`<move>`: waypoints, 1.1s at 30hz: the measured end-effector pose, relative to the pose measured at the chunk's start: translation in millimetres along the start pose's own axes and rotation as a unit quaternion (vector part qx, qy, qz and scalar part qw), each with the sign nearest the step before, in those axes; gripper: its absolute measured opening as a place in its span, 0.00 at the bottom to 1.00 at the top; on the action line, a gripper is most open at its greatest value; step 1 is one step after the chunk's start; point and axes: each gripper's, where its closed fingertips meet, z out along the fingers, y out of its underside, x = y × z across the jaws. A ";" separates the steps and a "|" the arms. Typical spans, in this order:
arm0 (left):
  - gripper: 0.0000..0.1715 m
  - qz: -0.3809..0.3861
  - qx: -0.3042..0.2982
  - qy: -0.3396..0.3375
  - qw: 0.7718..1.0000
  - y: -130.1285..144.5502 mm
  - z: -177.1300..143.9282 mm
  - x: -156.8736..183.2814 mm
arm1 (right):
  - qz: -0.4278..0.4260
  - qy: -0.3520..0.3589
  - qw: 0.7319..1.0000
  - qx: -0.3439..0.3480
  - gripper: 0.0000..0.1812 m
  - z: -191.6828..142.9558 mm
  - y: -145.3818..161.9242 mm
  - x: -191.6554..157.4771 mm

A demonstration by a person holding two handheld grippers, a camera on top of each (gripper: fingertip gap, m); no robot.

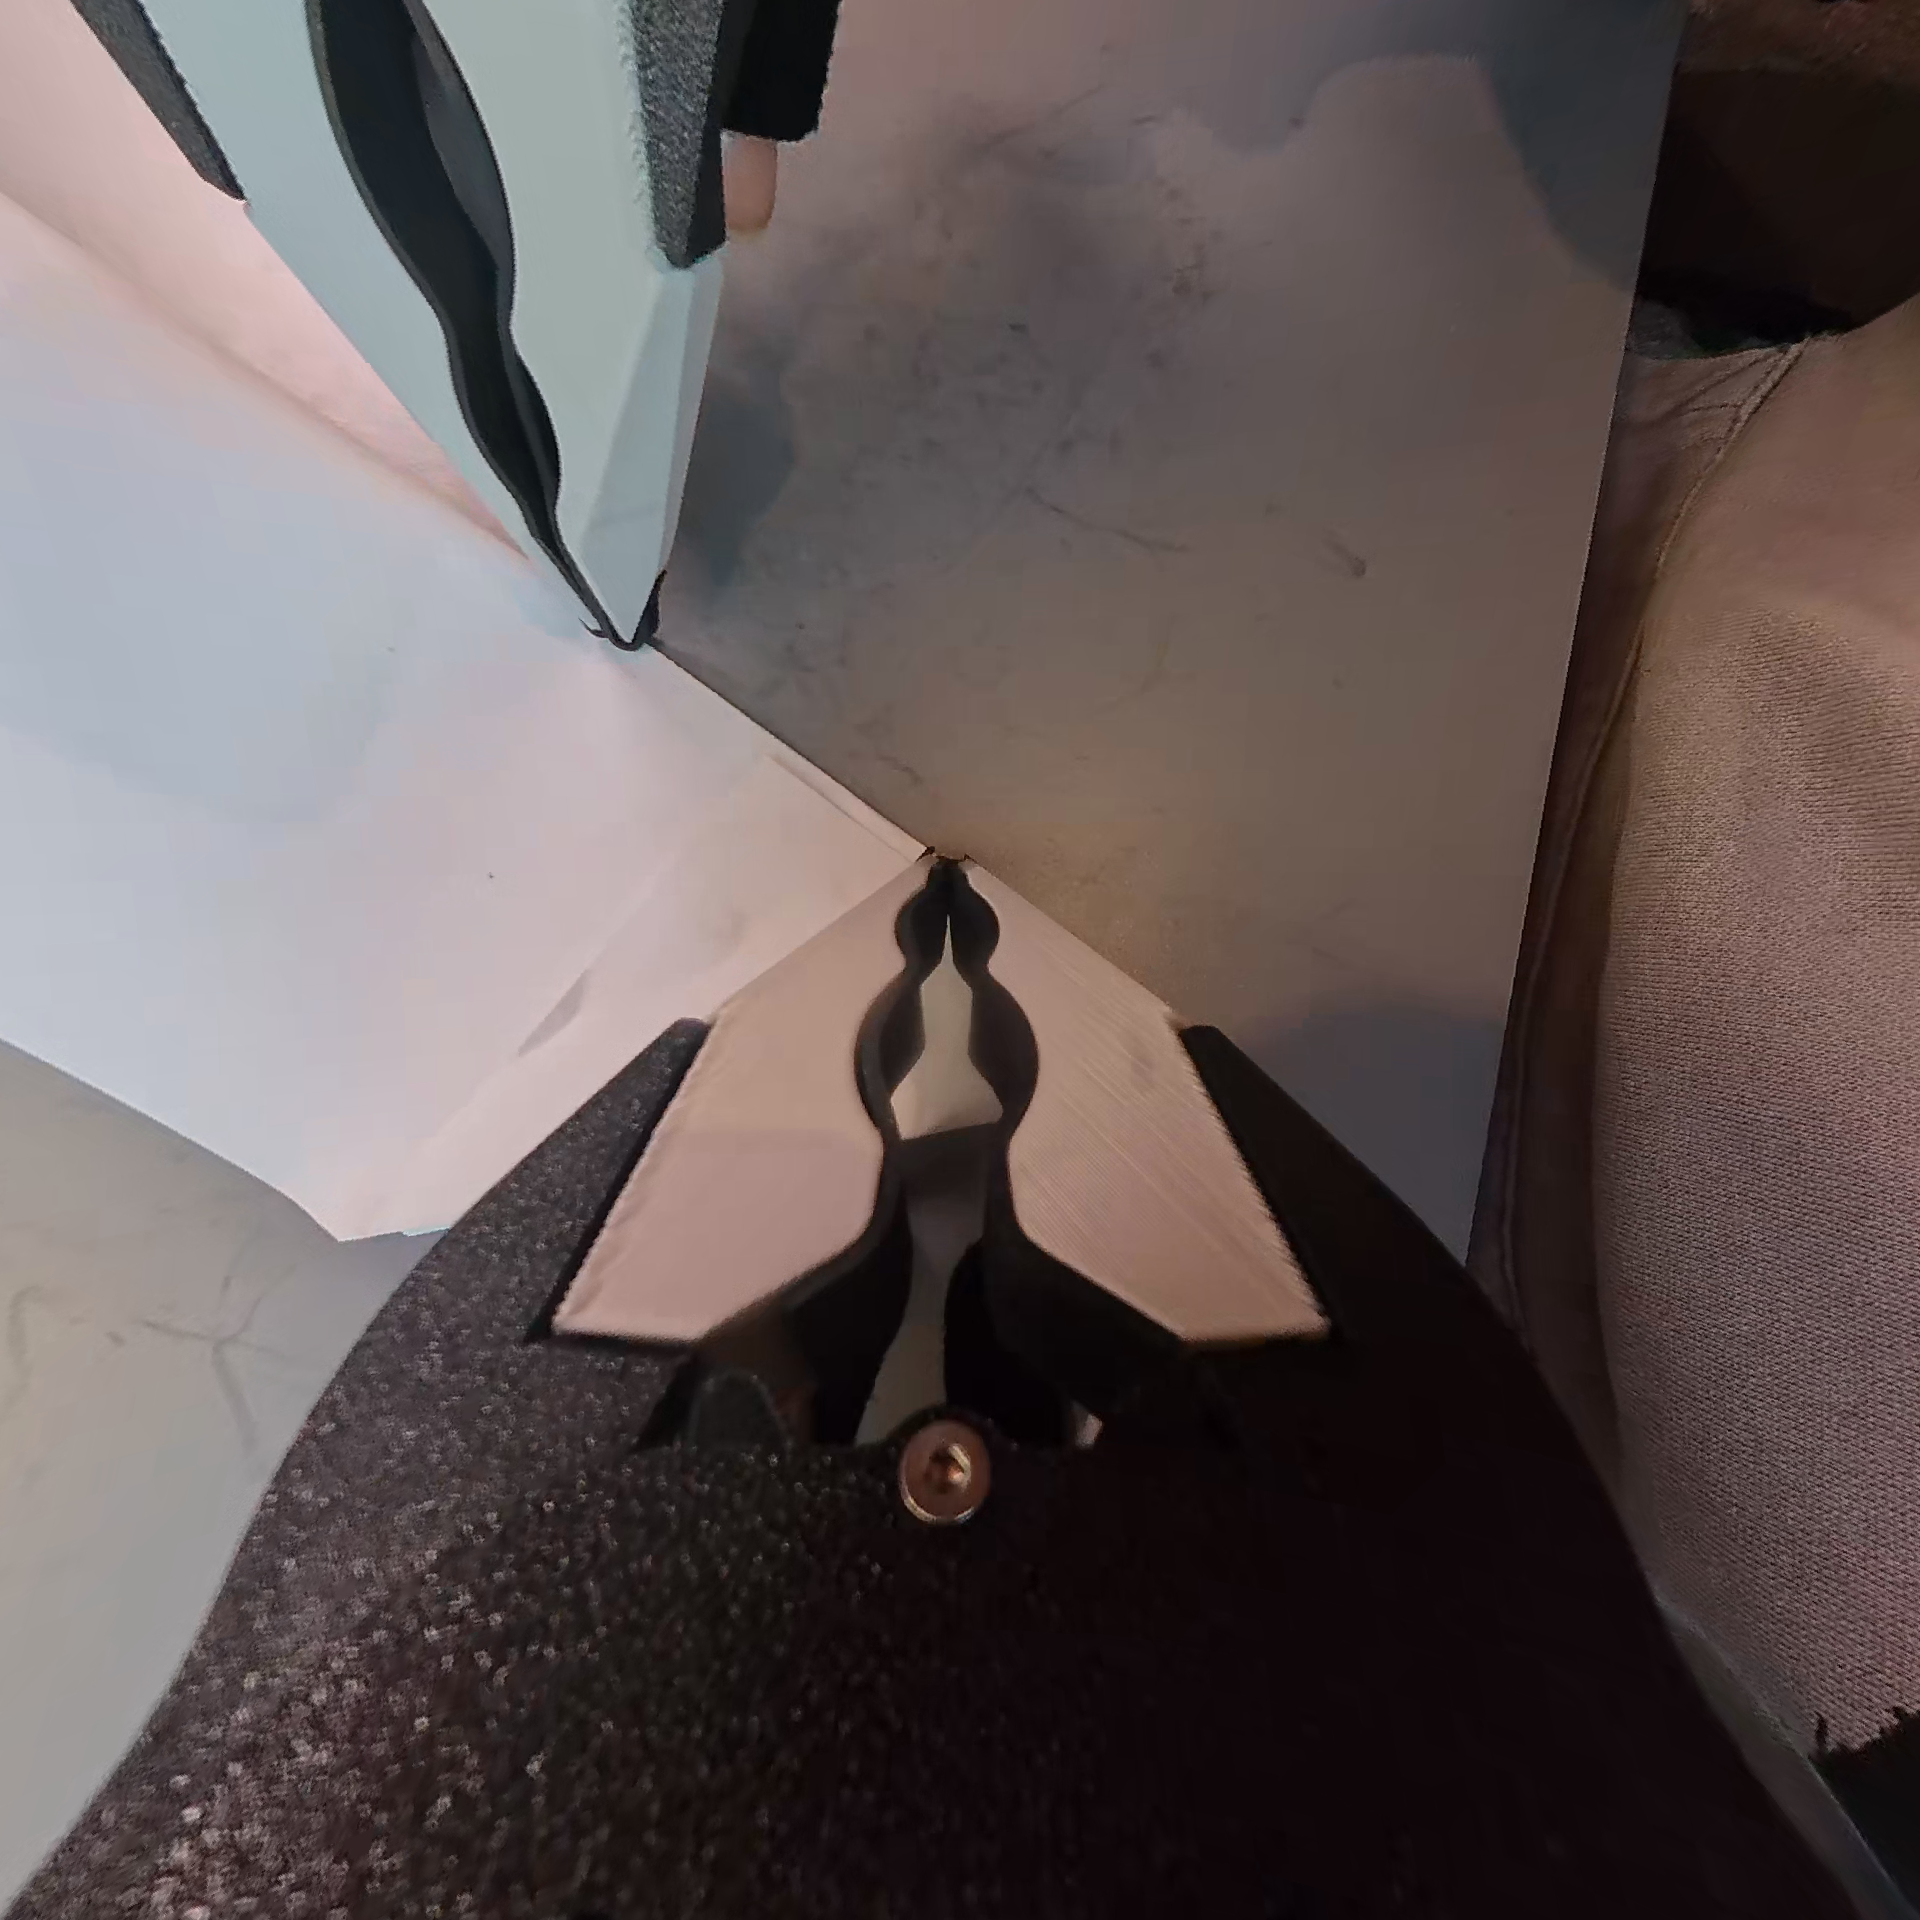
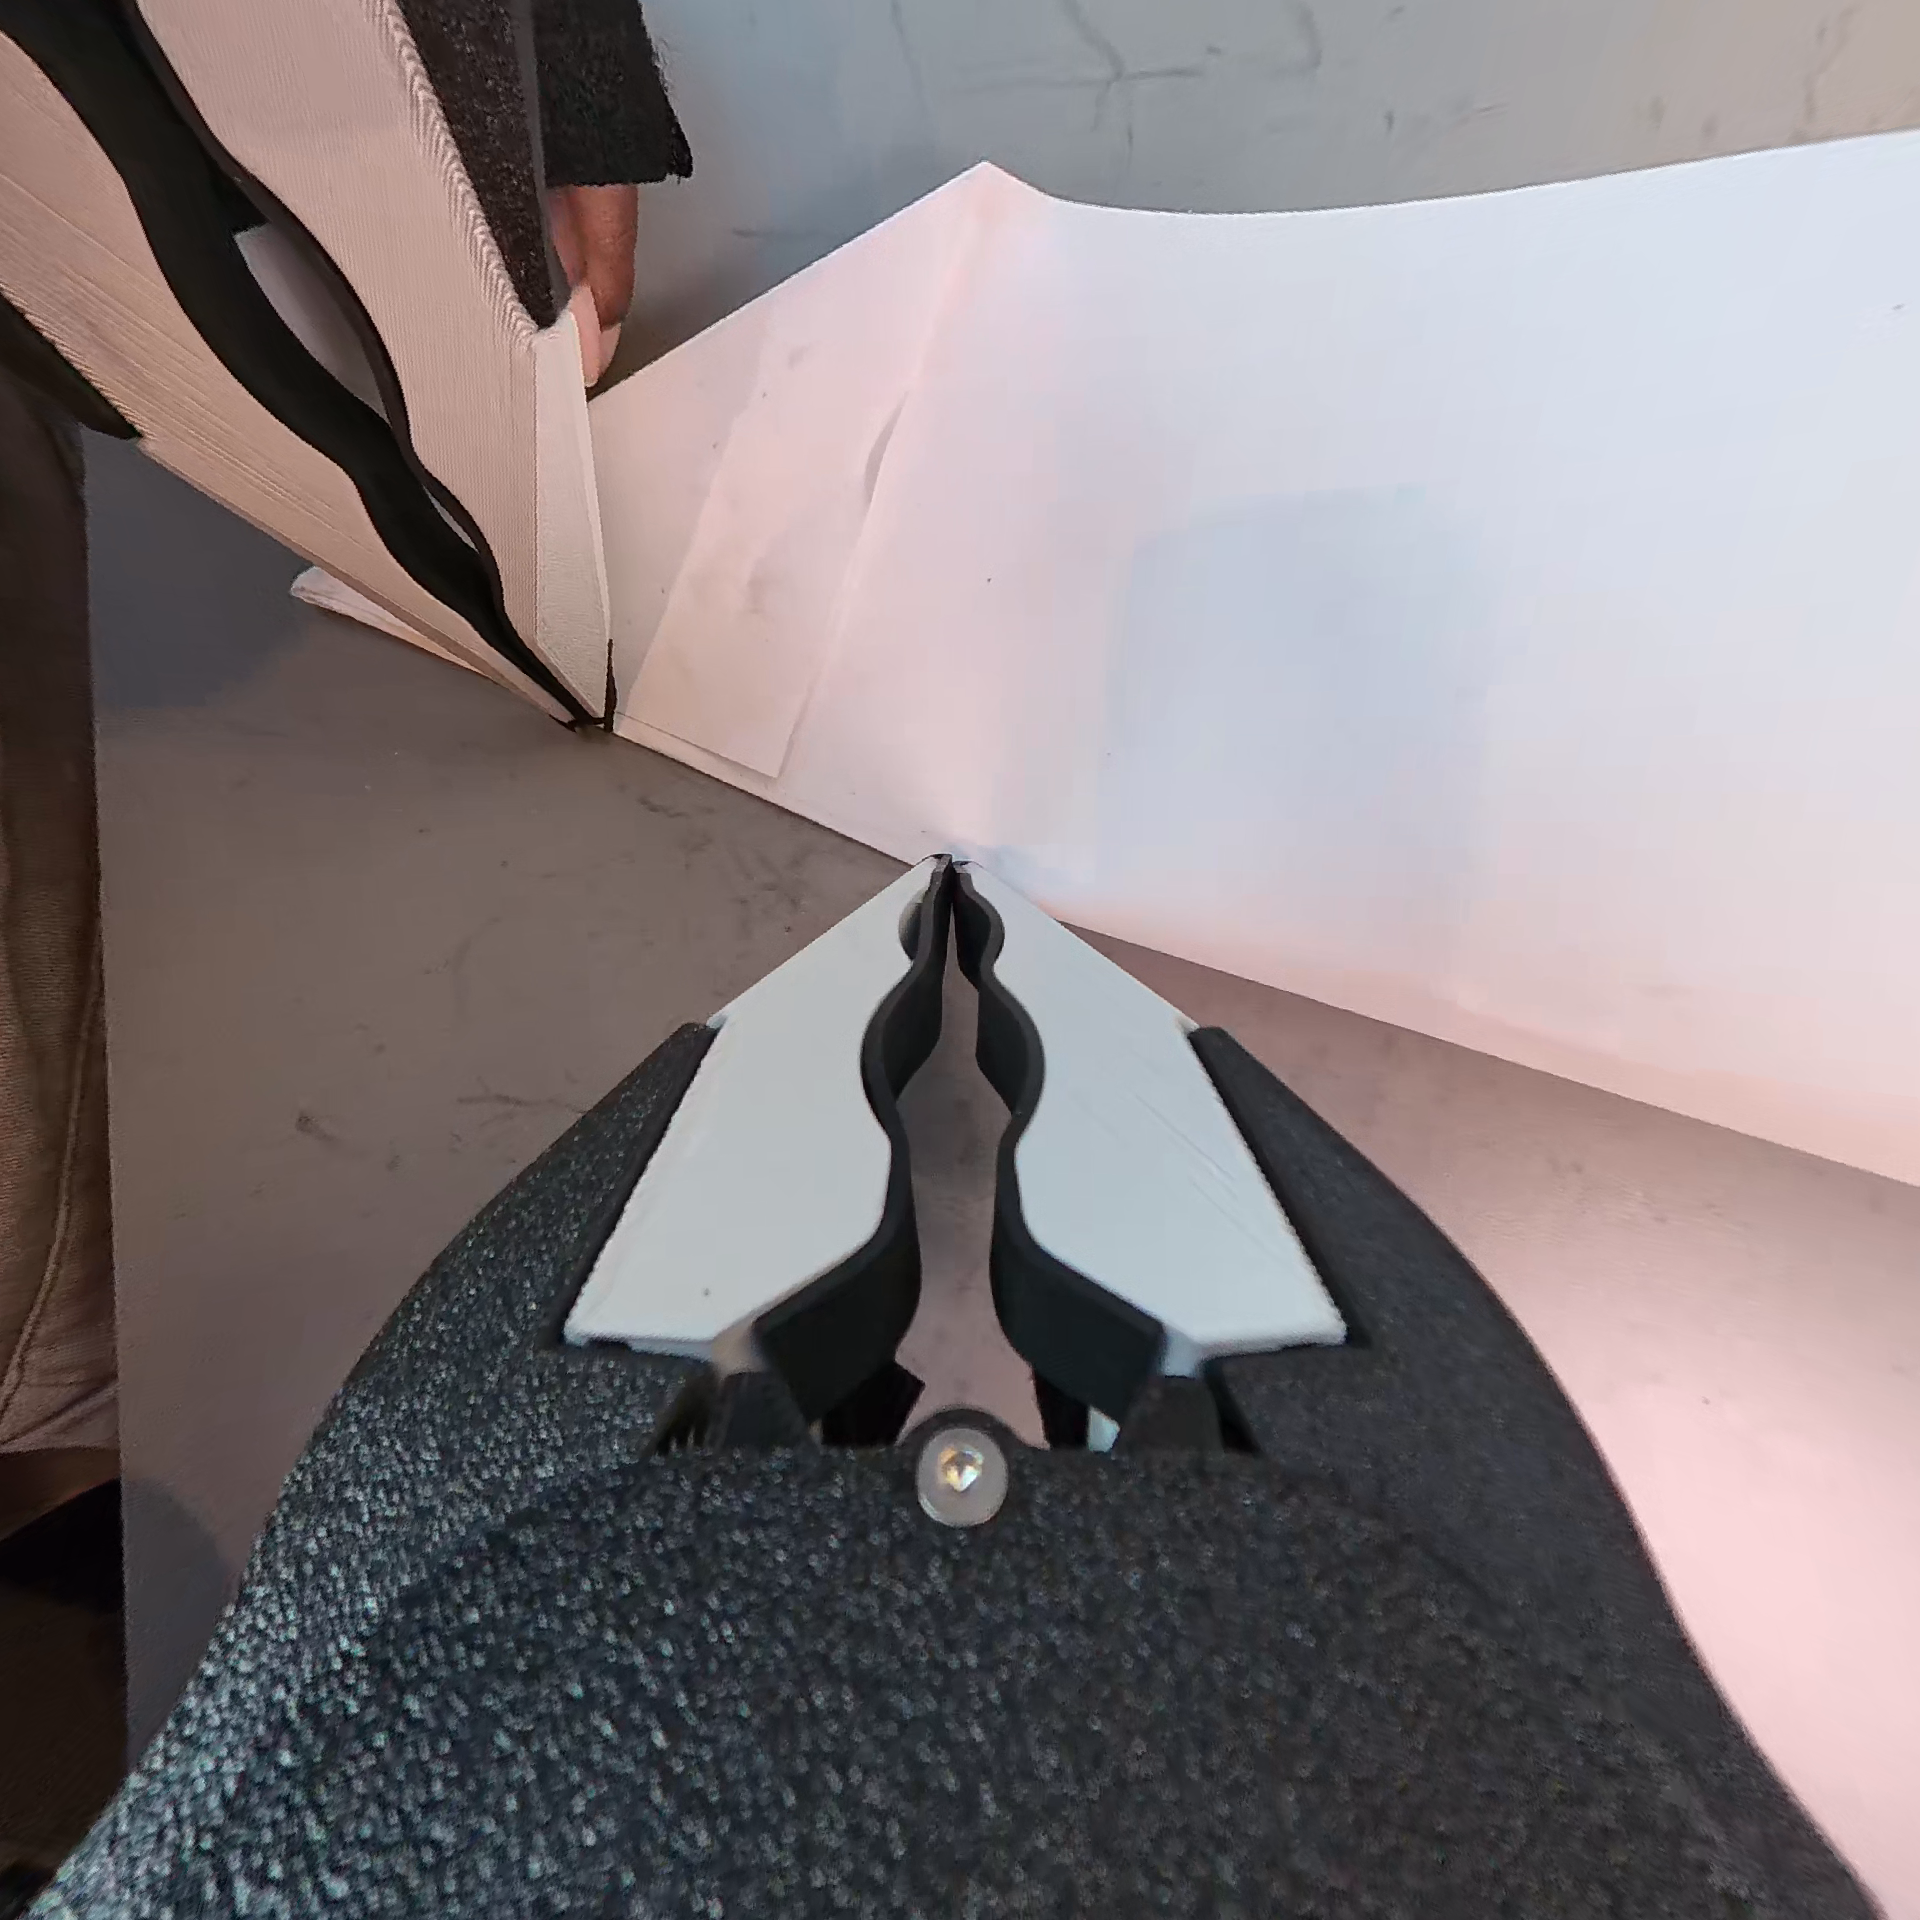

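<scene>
Both grippers [image 1: 945, 868] [image 2: 948, 864] pinch white paper's [image 2: 1351, 520] edge — fingers [image 2: 1091, 1122] closed.

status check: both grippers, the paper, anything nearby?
Left gripper shut at white paper sheet's edge. Right gripper shut at same edge, further along. Sheet partly folded on scuffed grey metal tabletop. Nothing else nearby.

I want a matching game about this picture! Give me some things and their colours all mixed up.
Things:
1. paper
2. table
3. trousers
4. sleeve

Colours:
a. black
b. grey
c. white
d. beige

Pairs: 1-c, 2-b, 3-d, 4-a

Both the left gripper and the right gripper are shut, tips at the paper's edge.
</scene>
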 end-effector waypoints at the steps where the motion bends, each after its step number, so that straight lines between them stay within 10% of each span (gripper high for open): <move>1: 0.00 0.001 0.000 -0.001 1.000 0.1 0.0 -0.1 | 0.001 -0.003 1.000 -0.001 0.00 0.0 0.1 0.1; 33: 0.05 -0.048 -0.015 -0.074 0.996 -8.2 -24.6 -51.2 | 0.054 0.001 0.998 0.017 0.00 -0.1 0.6 0.2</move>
